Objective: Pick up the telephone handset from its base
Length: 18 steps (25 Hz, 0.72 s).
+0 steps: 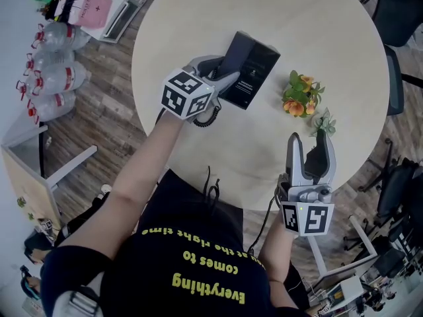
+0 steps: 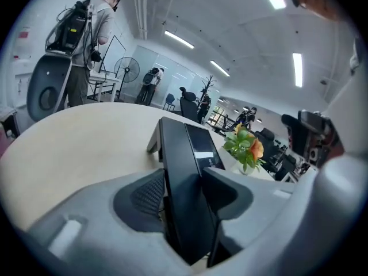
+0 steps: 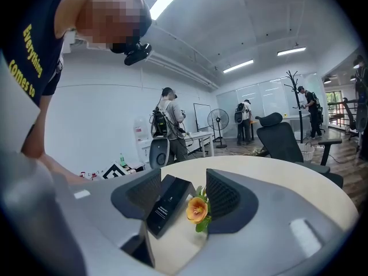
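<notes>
A black telephone (image 1: 251,71) lies on the round pale table (image 1: 198,150). Its coiled cord (image 1: 206,119) shows under my left hand. My left gripper (image 1: 221,68) straddles the telephone's left edge. In the left gripper view the long black handset (image 2: 181,171) runs between the two grey jaws of the left gripper (image 2: 183,183). The right jaw lies against it, and a thin dark gap shows at the left pad (image 2: 146,194). My right gripper (image 1: 310,152) rests open near the table's front right edge, with nothing between its jaws. The right gripper view frames the telephone (image 3: 169,206) past the right gripper (image 3: 183,197).
A small pot of orange flowers (image 1: 301,98) stands right of the telephone, and a pale green sprig (image 1: 324,121) sits close to the right gripper's tips. Water bottles (image 1: 56,65) lie on the floor at the left. Office chairs (image 1: 403,18) stand at the right.
</notes>
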{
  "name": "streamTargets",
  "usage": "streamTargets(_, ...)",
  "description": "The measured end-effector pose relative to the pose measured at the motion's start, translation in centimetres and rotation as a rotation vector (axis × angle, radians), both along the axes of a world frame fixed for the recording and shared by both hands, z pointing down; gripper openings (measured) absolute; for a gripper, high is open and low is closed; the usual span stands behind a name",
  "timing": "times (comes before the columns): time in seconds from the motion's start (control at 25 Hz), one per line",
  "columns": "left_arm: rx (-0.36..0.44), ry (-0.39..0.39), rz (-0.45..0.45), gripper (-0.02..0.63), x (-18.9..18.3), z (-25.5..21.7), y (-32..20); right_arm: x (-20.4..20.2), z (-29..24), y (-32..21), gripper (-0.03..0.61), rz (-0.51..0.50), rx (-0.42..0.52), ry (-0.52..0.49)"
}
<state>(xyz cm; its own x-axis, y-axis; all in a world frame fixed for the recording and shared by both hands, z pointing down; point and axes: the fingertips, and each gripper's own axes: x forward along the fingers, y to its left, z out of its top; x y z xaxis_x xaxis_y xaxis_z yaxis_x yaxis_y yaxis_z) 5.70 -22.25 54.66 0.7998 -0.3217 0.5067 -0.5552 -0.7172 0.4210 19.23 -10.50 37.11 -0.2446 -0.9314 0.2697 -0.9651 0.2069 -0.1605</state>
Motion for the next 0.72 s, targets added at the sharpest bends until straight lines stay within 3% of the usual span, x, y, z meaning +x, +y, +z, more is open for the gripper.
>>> streamTargets(0.2,-0.019,0.029,-0.023,0.138,-0.8,-0.4,-0.2,0.4,0.1,0.3,0.241,0.001,-0.002,0.001)
streamTargets(0.56,-0.069,0.049,-0.008,0.110,-1.0,-1.2,-0.1,0.1,-0.1,0.3,0.241,-0.009,-0.001,0.003)
streamTargets(0.72,-0.136,0.132,0.001,0.107,-1.5,-0.5,-0.4,0.1,-0.2,0.4,0.242,-0.014,0.000,0.004)
